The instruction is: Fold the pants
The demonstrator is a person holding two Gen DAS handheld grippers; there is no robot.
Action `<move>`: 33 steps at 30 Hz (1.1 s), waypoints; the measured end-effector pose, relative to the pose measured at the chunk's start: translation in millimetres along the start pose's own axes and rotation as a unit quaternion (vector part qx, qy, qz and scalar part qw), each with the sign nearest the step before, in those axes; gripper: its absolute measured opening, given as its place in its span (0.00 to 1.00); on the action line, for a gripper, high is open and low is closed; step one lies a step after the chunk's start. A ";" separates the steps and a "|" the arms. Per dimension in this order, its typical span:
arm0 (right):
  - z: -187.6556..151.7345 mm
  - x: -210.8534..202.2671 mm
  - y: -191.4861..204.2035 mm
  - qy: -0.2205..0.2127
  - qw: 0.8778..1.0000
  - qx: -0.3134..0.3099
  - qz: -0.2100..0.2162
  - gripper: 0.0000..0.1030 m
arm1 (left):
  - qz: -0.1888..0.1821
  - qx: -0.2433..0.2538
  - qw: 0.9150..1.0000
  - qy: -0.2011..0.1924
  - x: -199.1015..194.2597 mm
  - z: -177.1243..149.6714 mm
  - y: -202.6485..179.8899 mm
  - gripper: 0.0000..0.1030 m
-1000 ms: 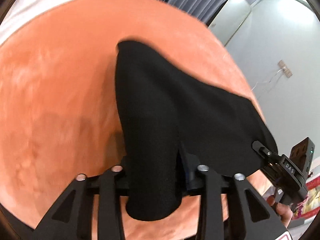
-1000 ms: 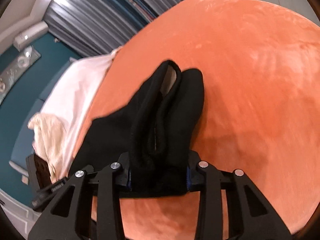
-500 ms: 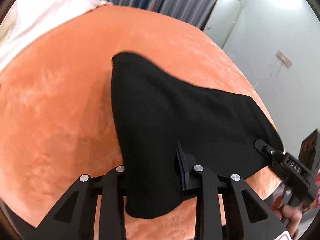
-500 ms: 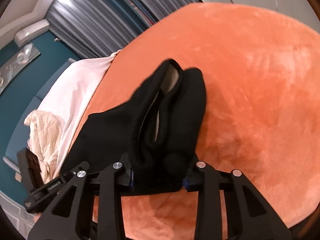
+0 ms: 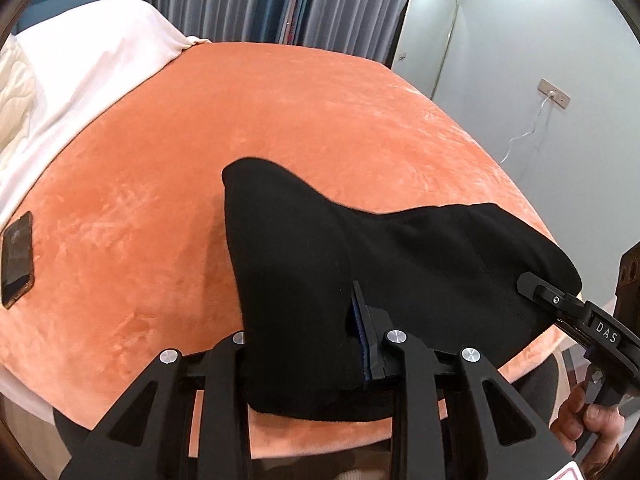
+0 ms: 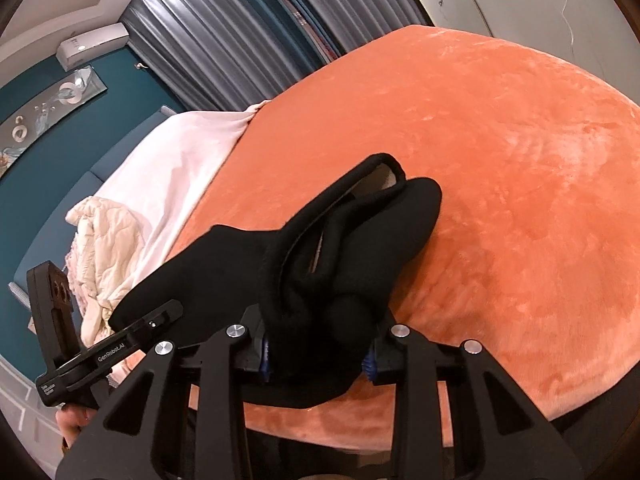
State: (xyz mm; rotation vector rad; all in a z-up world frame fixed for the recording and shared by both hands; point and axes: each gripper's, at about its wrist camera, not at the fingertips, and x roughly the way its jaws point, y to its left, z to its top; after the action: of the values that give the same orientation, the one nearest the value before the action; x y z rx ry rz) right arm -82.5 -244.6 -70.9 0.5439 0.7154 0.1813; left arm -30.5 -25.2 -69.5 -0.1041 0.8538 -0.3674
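We hold the soft black fabric pants (image 5: pixel 320 264) clamped in both the left gripper (image 5: pixel 308 356) and the right gripper (image 6: pixel 320 344) (thick bunches each), so uneven lowering onto the orange plush blanket (image 5: pixel 160 200) risks a crooked fold.

matt black cloth pants (image 5: pixel 360 264) on plush orange velvety blanket (image 5: pixel 160 184).

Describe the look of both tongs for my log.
Both are matte black. The left tongs and right tongs have triangular cut-out linkage arms, silver pivot screws and blue pads on the inner faces. White lettering reads "DAS" on the right body, "GenRobot.AI" on the left. A bare hand grips the right handle; no sleeves or cables visible.
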 end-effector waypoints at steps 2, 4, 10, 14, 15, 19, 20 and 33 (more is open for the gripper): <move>2.5 -7.1 8.2 -0.005 1.000 -0.005 0.008 0.30 | -0.003 0.007 1.000 -0.007 -9.1 1.5 -2.5 0.24; 9.4 -15.2 18.7 -0.014 1.000 -0.014 0.018 0.30 | -0.010 0.014 1.000 -0.020 -22.7 10.0 -3.5 0.24; 52.0 -33.9 47.8 -0.063 0.996 -0.050 0.049 0.30 | -0.034 0.031 0.996 -0.078 -48.1 60.2 -5.6 0.24; 104.5 -29.0 66.0 -0.116 0.987 -0.086 0.067 0.30 | -0.041 0.038 0.989 -0.135 -46.1 115.0 1.3 0.24; 116.1 -26.4 68.6 -0.127 0.985 -0.092 0.069 0.30 | -0.042 0.041 0.987 -0.148 -43.9 127.3 3.1 0.24; 185.0 5.9 76.0 -0.182 0.973 -0.122 0.077 0.30 | -0.045 0.055 0.978 -0.195 -12.0 199.8 11.1 0.25; 201.8 19.5 75.5 -0.191 0.971 -0.126 0.074 0.30 | -0.044 0.058 0.977 -0.202 4.1 220.1 14.2 0.25; 278.0 329.9 -81.5 -0.024 1.000 0.020 0.006 0.43 | 0.009 -0.033 0.999 -0.042 315.9 283.1 99.9 0.40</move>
State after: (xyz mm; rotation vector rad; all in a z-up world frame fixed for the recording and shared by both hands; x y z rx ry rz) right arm 346.7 -316.1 -129.9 0.5889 0.6710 0.1652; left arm 399.0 -60.8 -133.6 -0.1722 0.7827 -0.3160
